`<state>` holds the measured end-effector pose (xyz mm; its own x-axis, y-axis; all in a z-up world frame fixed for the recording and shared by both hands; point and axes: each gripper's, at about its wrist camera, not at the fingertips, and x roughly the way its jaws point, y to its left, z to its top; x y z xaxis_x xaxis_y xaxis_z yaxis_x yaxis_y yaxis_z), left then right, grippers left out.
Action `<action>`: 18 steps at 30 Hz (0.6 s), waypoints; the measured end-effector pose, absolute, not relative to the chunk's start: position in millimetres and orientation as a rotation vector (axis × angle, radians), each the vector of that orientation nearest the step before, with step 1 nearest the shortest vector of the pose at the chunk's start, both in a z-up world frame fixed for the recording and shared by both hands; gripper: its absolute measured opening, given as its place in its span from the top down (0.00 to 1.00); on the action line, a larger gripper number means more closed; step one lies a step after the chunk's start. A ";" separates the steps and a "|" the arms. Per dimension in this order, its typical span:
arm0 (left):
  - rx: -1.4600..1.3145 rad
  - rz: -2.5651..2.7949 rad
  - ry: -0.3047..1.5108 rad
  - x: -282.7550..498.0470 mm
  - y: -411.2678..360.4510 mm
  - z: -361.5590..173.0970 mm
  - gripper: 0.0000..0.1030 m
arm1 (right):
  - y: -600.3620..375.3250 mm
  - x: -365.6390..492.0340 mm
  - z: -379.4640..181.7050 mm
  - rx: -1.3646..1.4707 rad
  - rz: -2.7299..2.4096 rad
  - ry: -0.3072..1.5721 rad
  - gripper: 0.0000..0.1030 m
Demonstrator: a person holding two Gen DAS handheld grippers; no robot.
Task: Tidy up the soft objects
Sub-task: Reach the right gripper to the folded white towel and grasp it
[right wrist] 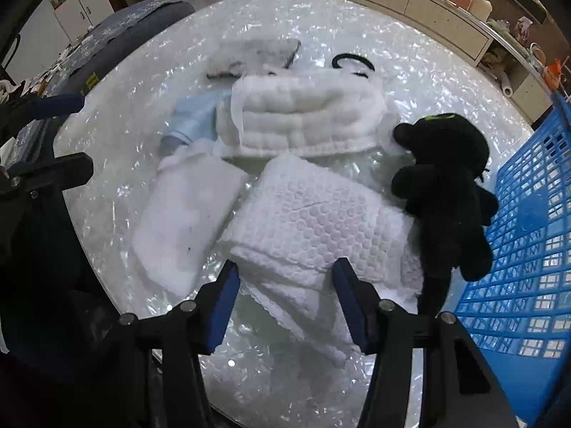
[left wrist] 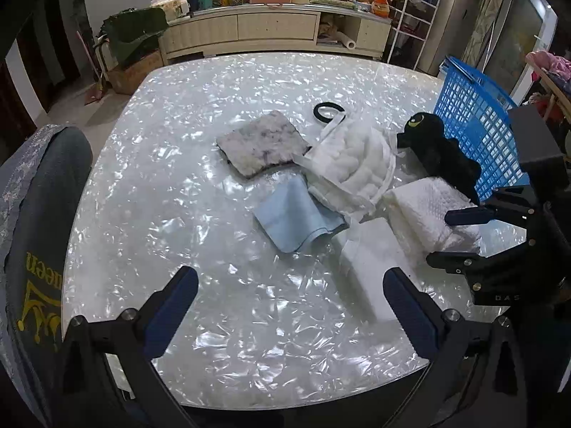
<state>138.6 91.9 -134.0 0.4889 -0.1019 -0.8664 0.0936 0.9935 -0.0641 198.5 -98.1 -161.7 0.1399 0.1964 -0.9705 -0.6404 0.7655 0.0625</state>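
Looking down from the left wrist first: left gripper (left wrist: pixel 291 303) spread wide over the shiny pearl table (left wrist: pixel 150 192), nothing between the blue pads, not touching any cloth. Scattered mid-table: a grey fuzzy pad (left wrist: pixel 262 144), a light blue cloth (left wrist: pixel 298 215), a white quilted piece with straps (left wrist: pixel 351 169), a smooth white folded towel (left wrist: pixel 367 267) partly hidden behind the right-hand finger, and a white honeycomb towel (left wrist: pixel 424 210). Black plush toy (left wrist: pixel 440 146) leaning against the blue basket (left wrist: pixel 474 121), basket cut off at the frame edge. Small black band (left wrist: pixel 328 112) beyond the quilted piece, hard to identify. Right gripper (left wrist: pixel 460 232) poking in from the right edge, tips over the honeycomb towel, actual contact unclear from here.

Switching to the right wrist: right gripper (right wrist: pixel 285 296) half open, straddling the near folded edge of the honeycomb towel (right wrist: pixel 317 221), pads just beside the fabric but not clearly squeezing it. Plush toy (right wrist: pixel 446 192) touching the towel's right side and the basket (right wrist: pixel 528 249). Blue cloth (right wrist: pixel 194 121) mostly buried under the quilted piece (right wrist: pixel 303 117). Left gripper at the left edge, mostly cut off.
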 end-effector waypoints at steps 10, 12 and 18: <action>-0.020 -0.136 1.061 144.7 92.8 -142.8 0.00 | -93.3 192.7 -174.3 -0.482 0.666 1.314 0.33; -0.022 -0.131 1.064 145.8 93.6 -144.3 0.00 | -87.1 190.7 -177.1 -0.522 0.648 1.311 0.33; -0.032 -0.126 1.068 145.8 98.3 -147.4 0.00 | -89.8 193.5 -176.4 -0.531 0.588 1.297 0.54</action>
